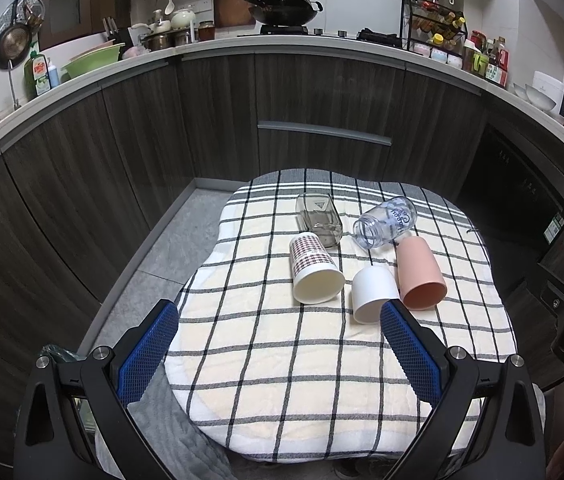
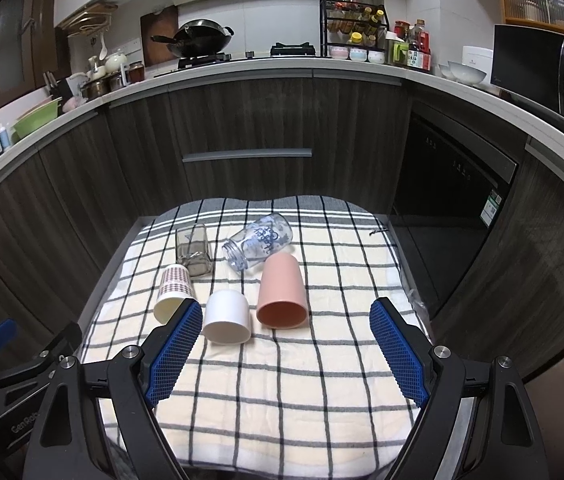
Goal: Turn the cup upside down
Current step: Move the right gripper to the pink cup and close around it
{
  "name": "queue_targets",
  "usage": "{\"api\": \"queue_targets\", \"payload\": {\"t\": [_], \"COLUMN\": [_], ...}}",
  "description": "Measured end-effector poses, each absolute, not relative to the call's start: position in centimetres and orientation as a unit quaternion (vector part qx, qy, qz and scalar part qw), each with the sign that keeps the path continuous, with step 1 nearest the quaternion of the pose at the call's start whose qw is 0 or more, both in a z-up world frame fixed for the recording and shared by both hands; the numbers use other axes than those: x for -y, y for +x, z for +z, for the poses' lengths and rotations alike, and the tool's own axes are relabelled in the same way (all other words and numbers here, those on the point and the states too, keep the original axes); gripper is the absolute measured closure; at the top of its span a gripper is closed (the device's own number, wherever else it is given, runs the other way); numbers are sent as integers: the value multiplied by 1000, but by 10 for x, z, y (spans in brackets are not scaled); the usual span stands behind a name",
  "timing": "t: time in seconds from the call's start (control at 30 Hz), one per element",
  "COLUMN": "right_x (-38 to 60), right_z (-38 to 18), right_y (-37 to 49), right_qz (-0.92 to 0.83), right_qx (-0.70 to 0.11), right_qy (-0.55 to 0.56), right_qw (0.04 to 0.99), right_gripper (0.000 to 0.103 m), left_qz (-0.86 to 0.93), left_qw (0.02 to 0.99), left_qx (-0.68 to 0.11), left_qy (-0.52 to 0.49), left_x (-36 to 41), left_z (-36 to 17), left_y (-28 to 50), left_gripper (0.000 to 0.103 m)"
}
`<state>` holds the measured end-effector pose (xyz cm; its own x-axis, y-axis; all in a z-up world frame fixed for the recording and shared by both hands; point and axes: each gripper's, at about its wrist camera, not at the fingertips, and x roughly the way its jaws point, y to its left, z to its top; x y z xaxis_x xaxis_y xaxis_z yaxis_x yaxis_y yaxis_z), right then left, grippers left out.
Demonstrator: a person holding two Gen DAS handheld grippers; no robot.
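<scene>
Nothing is flipped yet: five vessels lie on their sides on the checked cloth (image 2: 302, 392) over the bench, and which cup is meant I cannot tell. The white cup (image 2: 227, 317) is nearest, the pink cup (image 2: 282, 292) just right of it. The left gripper (image 1: 280, 356) and right gripper (image 2: 282, 354) hover with jaws apart, empty. Behind, dark kitchen cabinets (image 2: 242, 120) carry a wok (image 2: 202, 38).

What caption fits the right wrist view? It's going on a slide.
Open right tongs hover before five vessels lying on their sides on a checked cloth: pink cup nearest centre.
</scene>
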<state>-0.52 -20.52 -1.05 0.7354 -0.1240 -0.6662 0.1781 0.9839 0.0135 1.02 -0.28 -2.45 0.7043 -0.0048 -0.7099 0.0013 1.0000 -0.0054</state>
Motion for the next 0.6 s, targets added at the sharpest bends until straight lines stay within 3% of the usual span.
{"api": "queue_targets", "payload": {"t": [0.6], "right_x": [229], "right_z": [-64], "right_y": [99], "right_qz": [-78], "right_qx": [-410], "right_qy": [43], "right_qw": [908], "right_gripper": [17], "left_qz": [32], "left_qw": [934], "left_qx": [-357], "left_qy": [9], "left_x": [17], "left_z": [-62], "left_y": [81], "left_gripper": [0]}}
